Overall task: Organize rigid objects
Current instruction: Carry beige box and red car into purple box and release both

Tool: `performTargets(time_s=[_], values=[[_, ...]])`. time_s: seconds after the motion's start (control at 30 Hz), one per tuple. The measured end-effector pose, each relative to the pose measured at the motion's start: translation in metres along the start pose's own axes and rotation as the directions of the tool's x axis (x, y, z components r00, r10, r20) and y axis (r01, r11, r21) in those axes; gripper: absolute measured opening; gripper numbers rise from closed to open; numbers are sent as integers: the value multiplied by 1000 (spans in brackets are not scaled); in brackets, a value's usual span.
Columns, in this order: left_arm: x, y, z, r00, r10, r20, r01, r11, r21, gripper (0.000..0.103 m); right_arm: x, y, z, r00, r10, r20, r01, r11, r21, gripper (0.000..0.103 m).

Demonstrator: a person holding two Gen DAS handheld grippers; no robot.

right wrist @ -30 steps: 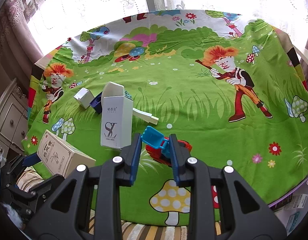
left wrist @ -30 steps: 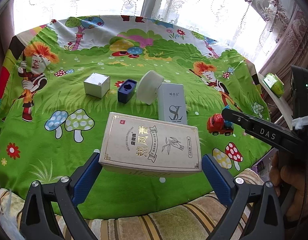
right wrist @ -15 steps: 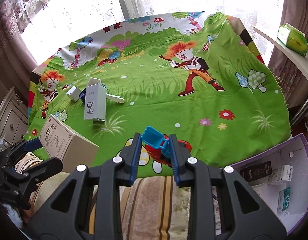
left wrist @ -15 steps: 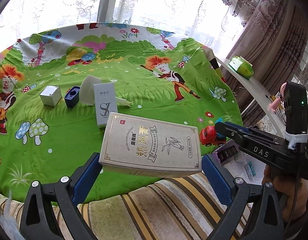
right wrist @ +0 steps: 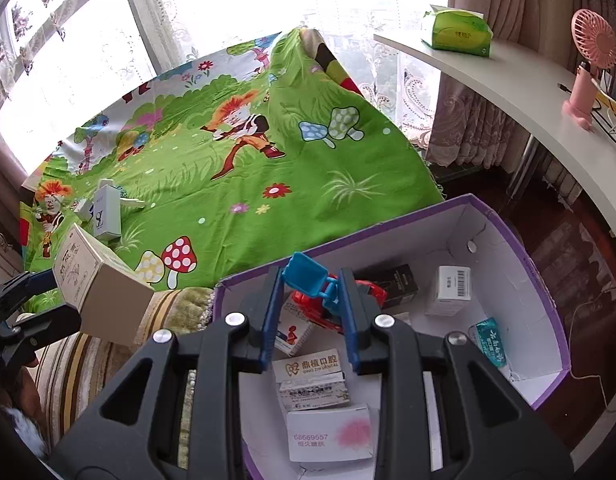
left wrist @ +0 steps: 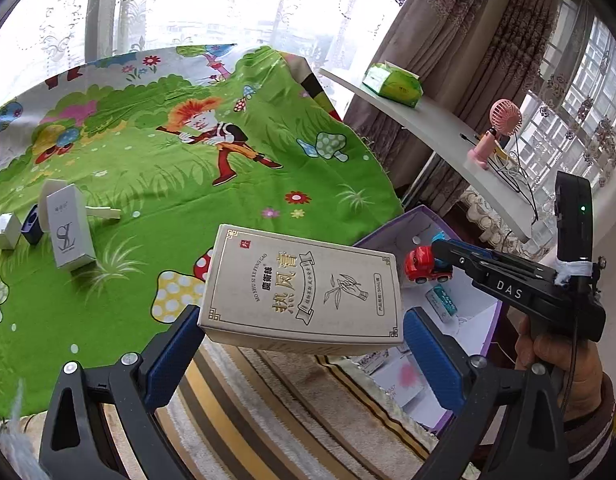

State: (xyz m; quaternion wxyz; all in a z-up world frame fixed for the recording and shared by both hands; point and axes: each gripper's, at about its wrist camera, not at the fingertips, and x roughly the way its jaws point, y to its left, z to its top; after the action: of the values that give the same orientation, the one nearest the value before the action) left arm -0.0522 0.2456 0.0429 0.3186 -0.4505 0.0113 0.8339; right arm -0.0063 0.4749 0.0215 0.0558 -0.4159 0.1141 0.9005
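Observation:
My left gripper (left wrist: 302,344) is shut on a beige box with gold Chinese print (left wrist: 304,288), held in the air over the striped cushion edge; the box also shows in the right wrist view (right wrist: 88,280). My right gripper (right wrist: 308,320) is shut on a red toy truck with a blue bucket (right wrist: 308,276), held over the purple-rimmed white storage box (right wrist: 519,264). The truck also shows in the left wrist view (left wrist: 425,266). On the green cartoon cloth (left wrist: 188,184) remain a tall white box (left wrist: 68,232), a dark blue case (left wrist: 32,224) and a small white cube (left wrist: 6,230).
The storage box holds several small cartons, such as a white card box (right wrist: 327,434) and a teal packet (right wrist: 489,342). A white shelf (right wrist: 507,80) at the right carries a green tissue pack (right wrist: 457,30) and a pink fan (right wrist: 587,60). A striped cushion (left wrist: 268,420) lies below.
Both grippers have swung right, away from the cloth. The truck now hangs over the storage box, and the beige box is near that box's left edge.

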Motion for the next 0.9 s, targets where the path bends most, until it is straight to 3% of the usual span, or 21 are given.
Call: performTargets(time_s=[0.23,0.43,0.67,0.9], values=[[24,-50,-5,996,-50,-67,56,994,91,100,-13,-52,-17,997,-79,14,78,995,66,31],[40,-71,-7,988,-104,-118,115,989,91,101,-16,-78,-26,994,-106,14,104,988,111,31],[44,-64,-7,986,-105,-126,110,993,32,103,-17,-93,-31,992,-127,13,124,984,130,31],[26,-47,-3,995,-89,-50,90,996,19,103,-2,-108,-40,991,-129,-29,132,978,161,32]])
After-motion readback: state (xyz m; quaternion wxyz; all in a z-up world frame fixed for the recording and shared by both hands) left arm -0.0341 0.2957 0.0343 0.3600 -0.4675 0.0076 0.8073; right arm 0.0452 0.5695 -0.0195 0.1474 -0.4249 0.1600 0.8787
